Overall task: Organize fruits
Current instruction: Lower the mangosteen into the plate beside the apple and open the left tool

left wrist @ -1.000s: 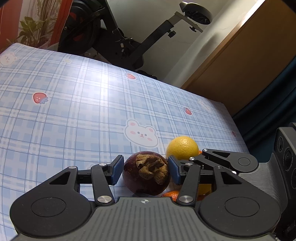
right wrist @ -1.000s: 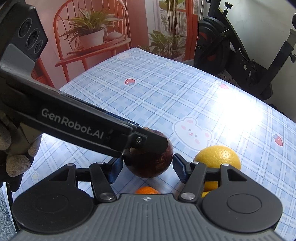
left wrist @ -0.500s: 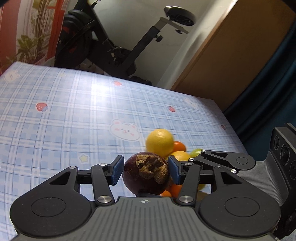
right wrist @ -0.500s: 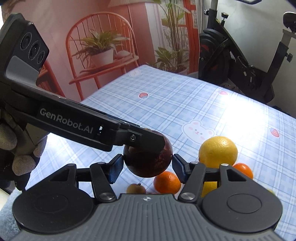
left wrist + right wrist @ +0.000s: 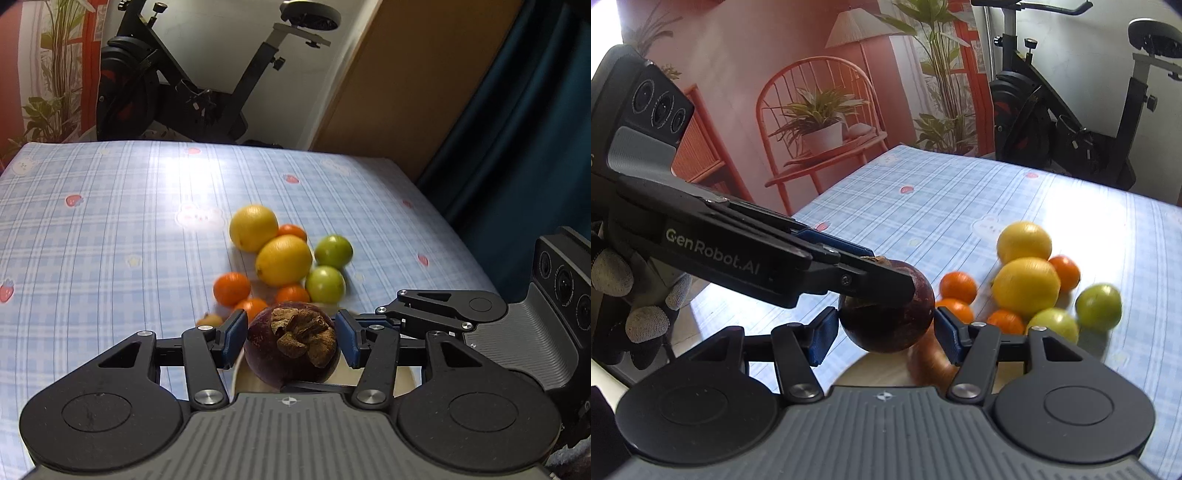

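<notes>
Both tongs, left [image 5: 291, 341] and right [image 5: 886, 332], are clamped on one mangosteen [image 5: 291, 347], held off the bench [image 5: 110, 240]; remaining fruit pile [image 5: 284, 258] lies ahead, beyond it.

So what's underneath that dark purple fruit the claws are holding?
Under the mangosteen shows a pale round dish, plus a blurred brownish fruit. The fruit and claws cover most of the dish.
</notes>
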The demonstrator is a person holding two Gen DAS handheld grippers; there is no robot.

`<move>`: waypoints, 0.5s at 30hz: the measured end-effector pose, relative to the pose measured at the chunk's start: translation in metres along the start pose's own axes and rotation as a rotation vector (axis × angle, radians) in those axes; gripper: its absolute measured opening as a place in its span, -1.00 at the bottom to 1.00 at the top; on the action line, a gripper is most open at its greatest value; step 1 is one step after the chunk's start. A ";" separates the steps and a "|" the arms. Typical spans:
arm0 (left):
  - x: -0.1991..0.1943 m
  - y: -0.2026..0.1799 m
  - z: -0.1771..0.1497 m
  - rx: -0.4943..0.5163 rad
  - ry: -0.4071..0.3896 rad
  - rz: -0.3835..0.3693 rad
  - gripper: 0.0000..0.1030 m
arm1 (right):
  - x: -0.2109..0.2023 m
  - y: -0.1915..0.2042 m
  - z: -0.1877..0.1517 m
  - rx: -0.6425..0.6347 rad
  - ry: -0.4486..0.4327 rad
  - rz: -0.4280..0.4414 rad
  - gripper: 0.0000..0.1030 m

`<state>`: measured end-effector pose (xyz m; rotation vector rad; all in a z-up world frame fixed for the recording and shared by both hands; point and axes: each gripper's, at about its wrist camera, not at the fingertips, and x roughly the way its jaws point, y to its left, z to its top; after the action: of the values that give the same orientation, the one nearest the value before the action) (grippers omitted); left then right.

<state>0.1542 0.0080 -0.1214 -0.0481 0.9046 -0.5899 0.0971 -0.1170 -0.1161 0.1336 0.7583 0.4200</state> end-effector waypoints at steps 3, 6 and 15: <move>-0.005 -0.003 -0.016 0.008 0.026 0.006 0.07 | -0.005 0.004 -0.014 0.032 0.009 0.019 0.16; -0.001 -0.005 -0.029 0.024 0.055 0.016 0.07 | -0.002 0.005 -0.029 0.062 0.033 0.029 0.16; 0.022 -0.005 -0.040 0.062 0.090 0.057 0.07 | 0.017 -0.004 -0.048 0.106 0.056 0.033 0.16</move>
<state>0.1328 0.0005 -0.1611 0.0607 0.9713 -0.5701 0.0768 -0.1150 -0.1626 0.2349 0.8349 0.4167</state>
